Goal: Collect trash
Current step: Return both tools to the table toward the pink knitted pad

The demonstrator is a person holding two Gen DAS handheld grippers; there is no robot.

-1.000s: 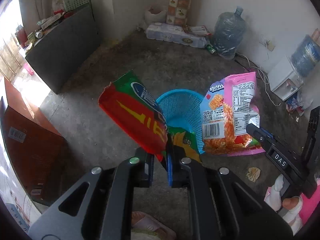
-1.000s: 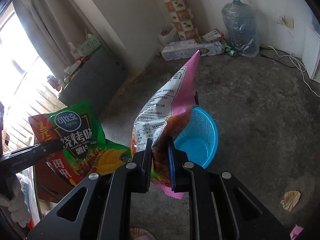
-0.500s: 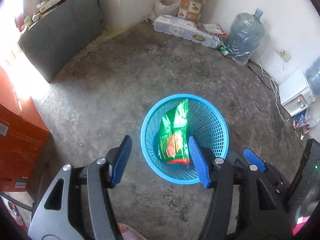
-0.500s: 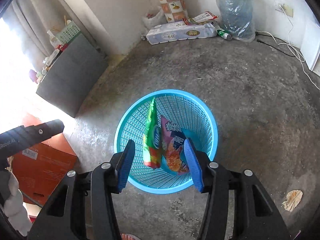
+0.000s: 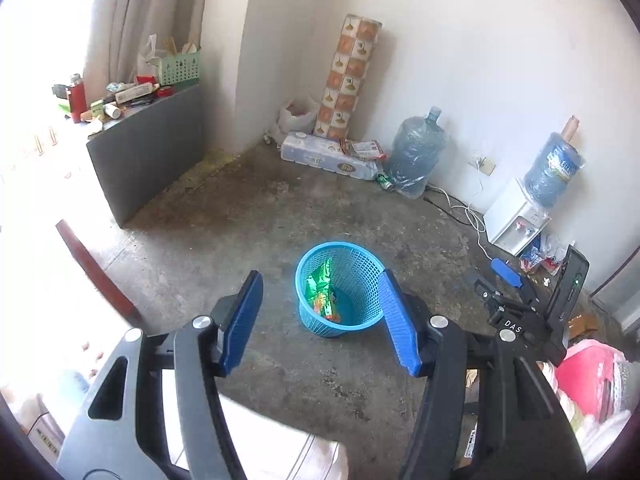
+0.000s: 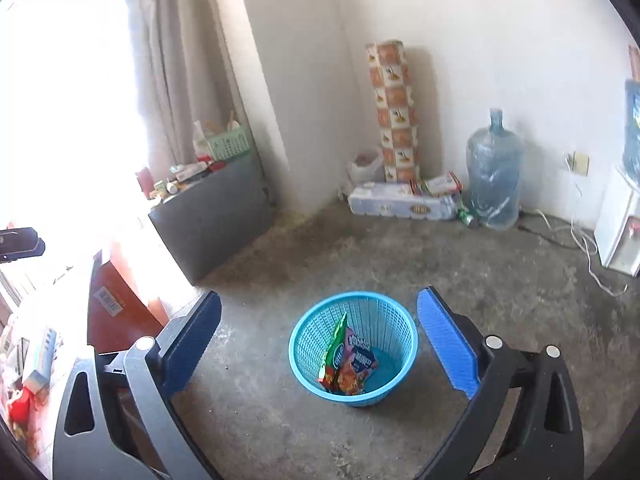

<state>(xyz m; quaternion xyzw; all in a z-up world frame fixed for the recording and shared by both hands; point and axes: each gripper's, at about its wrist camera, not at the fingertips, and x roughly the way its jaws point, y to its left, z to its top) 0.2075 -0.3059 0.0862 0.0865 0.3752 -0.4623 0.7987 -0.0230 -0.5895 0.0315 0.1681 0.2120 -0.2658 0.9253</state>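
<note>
one blue basket on floor | two snack bags inside | my left claw gaping, empty | my right claw has just spread wide, empty, tilted down

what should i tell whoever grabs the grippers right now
Left gripper: open, nothing between the jaws.
Right gripper: open and empty; its jaws have just been opening.
Blue basket stands on the concrete floor ahead of both grippers.
Done: green chip bag and pink snack bag are inside the basket.
Left: the pictures show no other piece that is clearly trash; look around the floor before going on.
</note>
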